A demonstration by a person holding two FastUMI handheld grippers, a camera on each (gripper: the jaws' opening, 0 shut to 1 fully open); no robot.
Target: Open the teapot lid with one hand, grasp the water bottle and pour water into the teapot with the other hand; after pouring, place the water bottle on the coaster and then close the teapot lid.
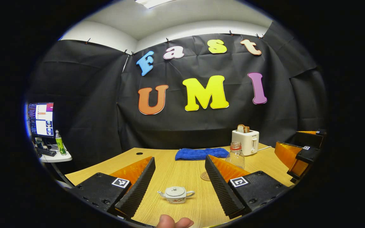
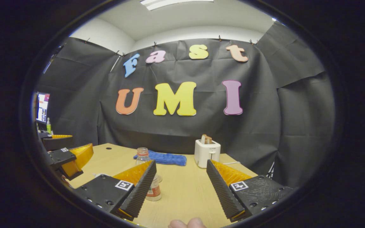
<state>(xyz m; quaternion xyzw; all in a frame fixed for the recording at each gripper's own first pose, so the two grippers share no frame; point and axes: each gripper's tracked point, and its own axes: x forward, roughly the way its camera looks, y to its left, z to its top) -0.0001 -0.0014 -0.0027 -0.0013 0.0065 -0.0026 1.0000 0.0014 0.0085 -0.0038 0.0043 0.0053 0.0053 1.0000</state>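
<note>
A small white teapot (image 1: pixel 175 194) with its lid on stands on the wooden table (image 1: pixel 176 171), low between the fingers of my left gripper (image 1: pixel 179 160), which is open and touches nothing. A clear uncapped water bottle (image 1: pixel 235 155) stands farther back, just behind the left gripper's right finger, with a round coaster (image 1: pixel 205 176) half hidden beside it. In the right gripper view the bottle (image 2: pixel 143 155) stands partly behind the left finger of my right gripper (image 2: pixel 181 163), which is open and apart from it. Each gripper shows at the other view's edge: right (image 1: pixel 288 141), left (image 2: pixel 81 141).
A white toaster (image 1: pixel 246 141) (image 2: pixel 207 152) holding toast and a folded blue cloth (image 1: pixel 201 153) (image 2: pixel 166 158) lie along the table's back edge. A side desk with a monitor (image 1: pixel 41 119) and a green bottle (image 1: pixel 60 143) stands off to the left. Black cloth walls close in the booth.
</note>
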